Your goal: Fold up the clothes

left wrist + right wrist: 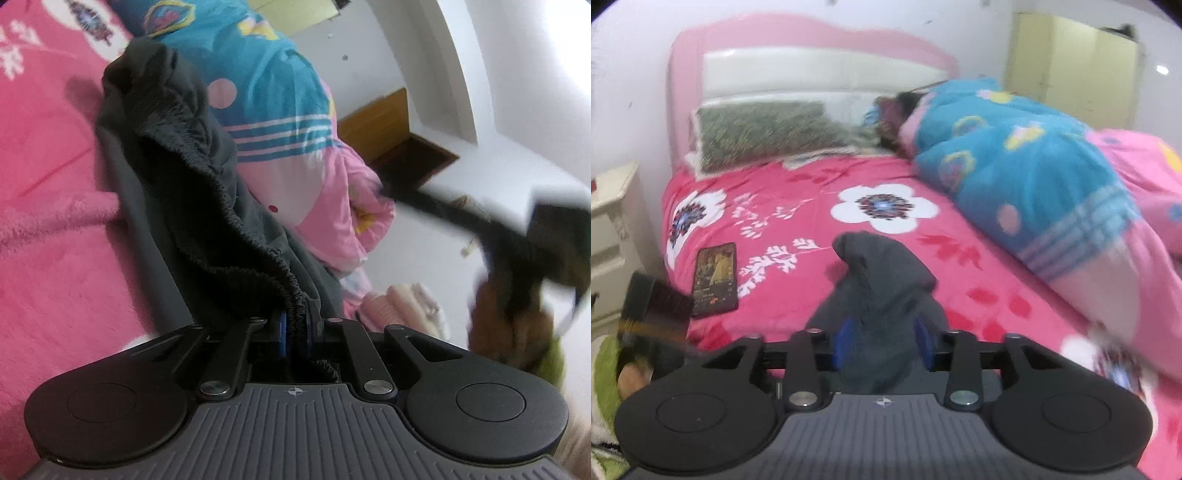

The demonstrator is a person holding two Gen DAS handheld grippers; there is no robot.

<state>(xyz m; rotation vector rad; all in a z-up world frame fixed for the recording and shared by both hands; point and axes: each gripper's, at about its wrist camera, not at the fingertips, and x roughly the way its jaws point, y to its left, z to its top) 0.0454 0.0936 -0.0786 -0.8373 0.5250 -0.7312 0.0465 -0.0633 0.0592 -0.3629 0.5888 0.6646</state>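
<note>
In the right wrist view, a bed [798,221] fills the middle of the frame, its headboard [812,70] against the wall along the top. A pillow [764,133] lies at the upper left of the bed, just below the headboard. A bunched quilt [1045,184] runs down the right side of the bed, from upper centre to the right edge. A phone [714,278] lies flat on the bed at lower left. A garment [882,280] rises at lower centre, between the right gripper [882,343] fingers, with the phone to its left and the quilt to its right. A nightstand [613,236] stands beside the bed at the left edge. A cupboard [1071,62] stands in the upper right corner, behind the quilt.

In the left wrist view, the garment [207,192] runs from upper left down to the left gripper [295,328] at lower centre, with the bed [48,221] to its left and the quilt [280,122] to its right.
</note>
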